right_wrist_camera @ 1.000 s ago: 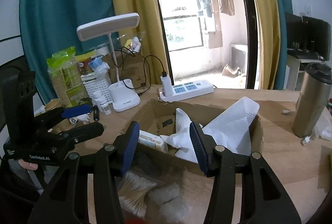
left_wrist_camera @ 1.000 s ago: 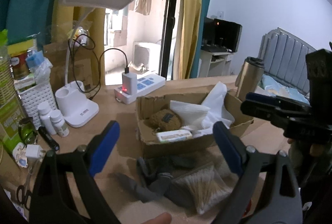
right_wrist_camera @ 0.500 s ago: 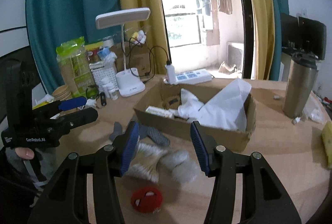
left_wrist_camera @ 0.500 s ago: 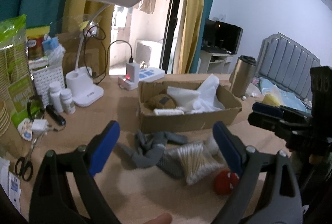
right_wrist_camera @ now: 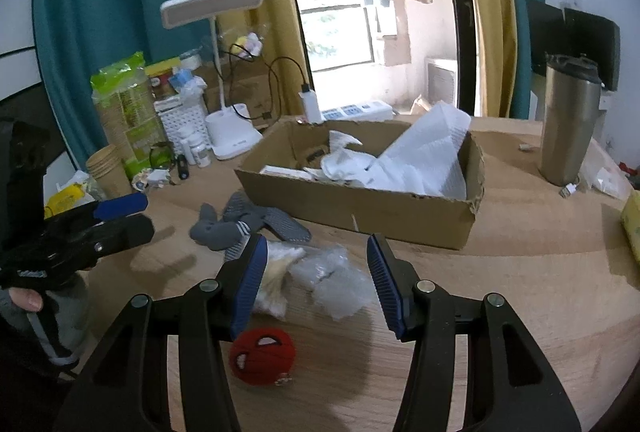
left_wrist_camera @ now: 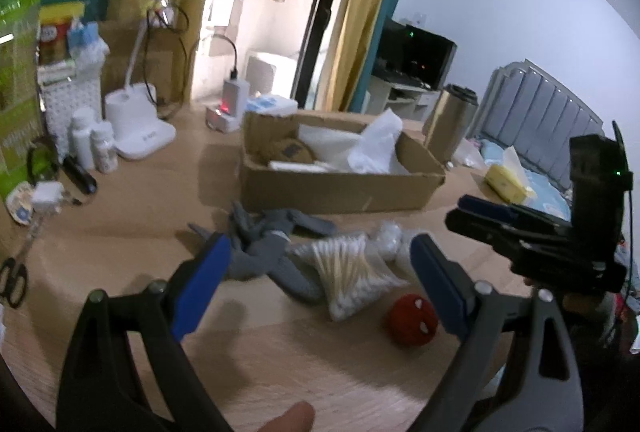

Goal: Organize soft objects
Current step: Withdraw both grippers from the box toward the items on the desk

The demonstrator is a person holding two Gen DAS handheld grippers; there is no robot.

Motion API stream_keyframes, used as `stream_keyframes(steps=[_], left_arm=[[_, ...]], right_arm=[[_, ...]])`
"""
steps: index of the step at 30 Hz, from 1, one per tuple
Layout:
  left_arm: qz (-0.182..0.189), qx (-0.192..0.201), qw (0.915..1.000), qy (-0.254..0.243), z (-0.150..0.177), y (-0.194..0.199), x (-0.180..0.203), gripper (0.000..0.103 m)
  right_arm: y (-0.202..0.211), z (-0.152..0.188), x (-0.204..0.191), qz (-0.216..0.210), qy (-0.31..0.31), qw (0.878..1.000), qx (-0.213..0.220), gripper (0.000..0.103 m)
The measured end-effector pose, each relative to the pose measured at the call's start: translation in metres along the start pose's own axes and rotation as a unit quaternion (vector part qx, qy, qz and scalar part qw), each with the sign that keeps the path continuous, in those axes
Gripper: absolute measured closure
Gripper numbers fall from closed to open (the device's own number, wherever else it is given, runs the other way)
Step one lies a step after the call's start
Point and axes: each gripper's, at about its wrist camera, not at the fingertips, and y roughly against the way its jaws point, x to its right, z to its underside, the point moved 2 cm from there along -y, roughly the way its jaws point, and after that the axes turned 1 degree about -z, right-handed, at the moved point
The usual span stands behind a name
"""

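Both grippers hover above the table [right_wrist_camera: 520, 272] with nothing in them. The left gripper [left_wrist_camera: 316, 268] has its jaws spread wide, framing the grey socks [left_wrist_camera: 272, 248] and the bag of cotton swabs [left_wrist_camera: 352, 272] below it. The right gripper [right_wrist_camera: 314, 280] is also spread, though less widely, and looks down on a clear plastic bag [right_wrist_camera: 336, 280] that appears to hold cotton pads. In each view the other gripper shows from the side, off to the edge and clear of the pile.

The soft things lie in a loose cluster on the bare wood just in front of the cardboard box [right_wrist_camera: 380, 208]: socks nearest the box and touching the swab bag, the clear bag just beside that, and a red knitted ball [right_wrist_camera: 262, 354] with a spider-mask face nearest the person, a little apart from the rest. The box is open-topped and already holds crumpled white paper or cloth [right_wrist_camera: 420, 160] and a brown plush item [left_wrist_camera: 286, 150], so it is likely the collecting place, and the pile sits close to it for short carries.

The open jaws and the height suggest a choice of target is being made. The ball may roll when pinched; the bags are slippery and slack, so a grip across the middle seems safest.
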Motion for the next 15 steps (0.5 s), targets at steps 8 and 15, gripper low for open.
stream_keyframes(steps=[8, 15], left_arm=[[-0.003, -0.02, 0.9996, -0.018, 0.008, -0.018, 0.012, 0.011], [-0.004, -0.04, 0.9988, -0.027, 0.013, -0.035, 0.016, 0.011]], right_arm=[[-0.026, 0.011, 0.015, 0.032, 0.002, 0.999, -0.036, 0.048], [-0.053, 0.019, 0.015, 0.017, 0.016, 0.997, -0.078, 0.048]])
